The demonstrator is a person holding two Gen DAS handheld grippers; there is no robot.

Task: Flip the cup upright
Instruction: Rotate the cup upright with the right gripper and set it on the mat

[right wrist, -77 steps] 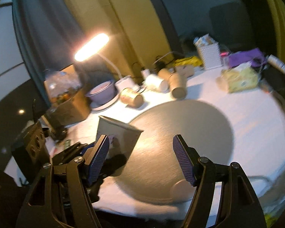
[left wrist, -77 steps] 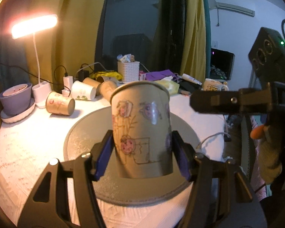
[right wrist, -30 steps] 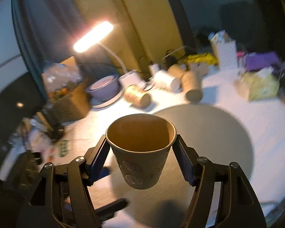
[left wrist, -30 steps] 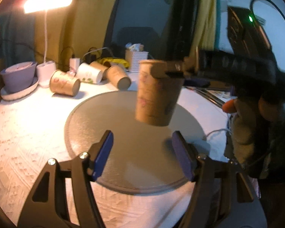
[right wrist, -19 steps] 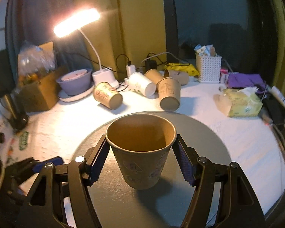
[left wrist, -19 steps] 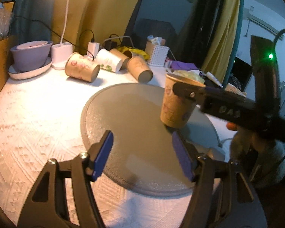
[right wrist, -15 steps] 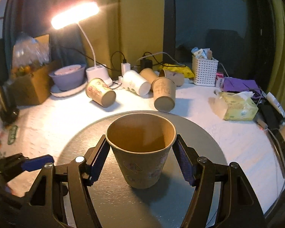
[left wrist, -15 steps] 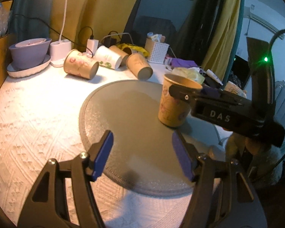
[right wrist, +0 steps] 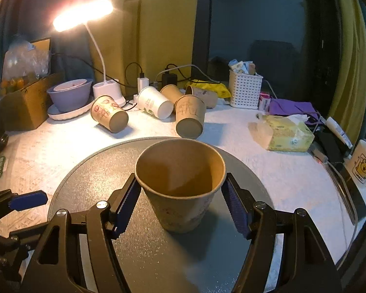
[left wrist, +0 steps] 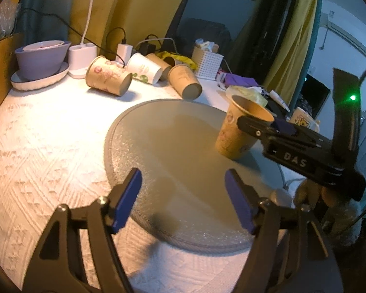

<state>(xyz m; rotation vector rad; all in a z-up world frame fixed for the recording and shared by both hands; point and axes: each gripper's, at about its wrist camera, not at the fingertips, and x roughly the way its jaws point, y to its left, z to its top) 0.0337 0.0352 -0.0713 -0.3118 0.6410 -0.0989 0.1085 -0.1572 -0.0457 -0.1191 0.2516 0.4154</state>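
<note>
A brown paper cup (right wrist: 180,188) stands upright, mouth up, on the round grey mat (right wrist: 90,171). My right gripper (right wrist: 180,205) has its blue pads against the cup's two sides just under the rim. The cup's base rests on the mat. In the left wrist view the same cup (left wrist: 236,131) stands at the mat's (left wrist: 170,151) right side with the right gripper on it. My left gripper (left wrist: 183,200) is open and empty, low over the mat's near edge.
Several paper cups (right wrist: 109,113) lie on their sides at the back of the white tablecloth. A lit desk lamp (right wrist: 85,14), a purple bowl (right wrist: 69,95), a white basket (right wrist: 244,89), a tissue pack (right wrist: 283,131) and a mug (right wrist: 363,166) stand around.
The cup passed from my left gripper to my right one, was turned mouth up and lowered onto the mat. My left gripper opened and drew back to the left.
</note>
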